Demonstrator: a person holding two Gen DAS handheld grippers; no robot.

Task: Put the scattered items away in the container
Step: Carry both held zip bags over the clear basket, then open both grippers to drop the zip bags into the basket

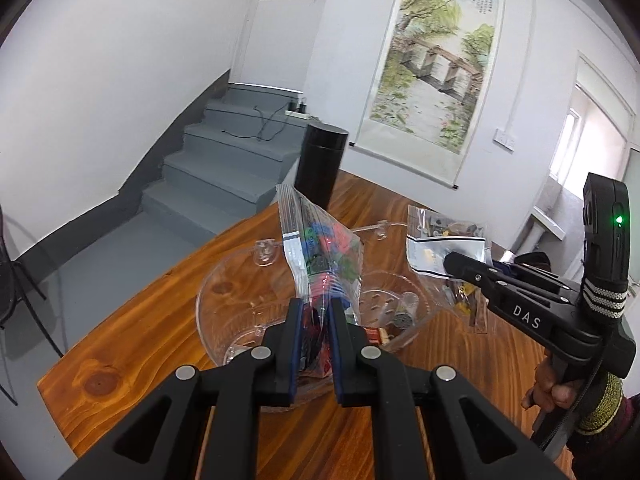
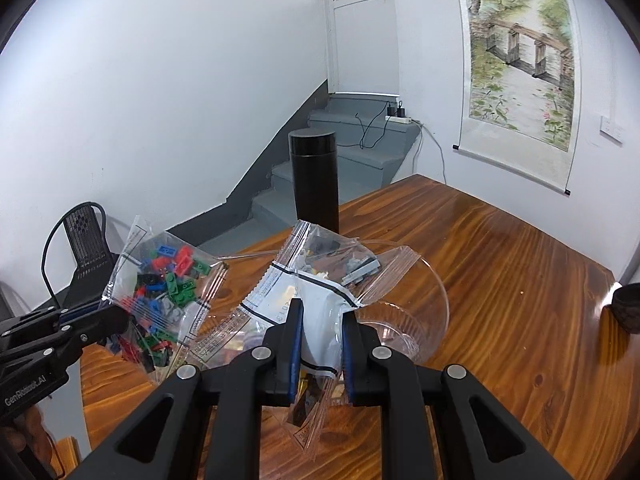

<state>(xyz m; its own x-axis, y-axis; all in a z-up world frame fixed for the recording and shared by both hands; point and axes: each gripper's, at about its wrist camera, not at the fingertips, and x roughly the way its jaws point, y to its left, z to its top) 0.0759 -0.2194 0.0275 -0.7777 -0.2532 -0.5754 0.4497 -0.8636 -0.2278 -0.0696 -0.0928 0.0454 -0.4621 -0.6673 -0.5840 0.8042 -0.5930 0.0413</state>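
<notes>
Left gripper (image 1: 312, 344): your jaws are clenched on the bag of coloured bricks (image 1: 320, 252), a clear zip bag of red, blue and green pieces, gripped near its lower end with the sealed end sticking upward.
Right gripper (image 2: 320, 348): your jaws are clamped on the bag of grey and tan parts (image 2: 320, 280), a clear bag with a white label panel, pinched through that panel.
Container: the clear plastic bowl (image 2: 436, 292) sits on the wooden counter (image 2: 500, 280), just below both bags; a second clear dish (image 1: 224, 292) overlaps it on the left in the left wrist view.
Where the bags are: both hang over or just beside the bowl, off the counter; the two bags are near each other, and you cannot tell whether they touch.
Already in: a few small items lie in the bottom of the bowl, too small to name.
Done so far: both bags are picked up and brought to the bowl, by the look of it.
Left to do: lower and release each bag inside the rim; neither is in yet.
Not part of the job, likely: the black flask (image 2: 314, 180) standing upright behind the bowl.
</notes>
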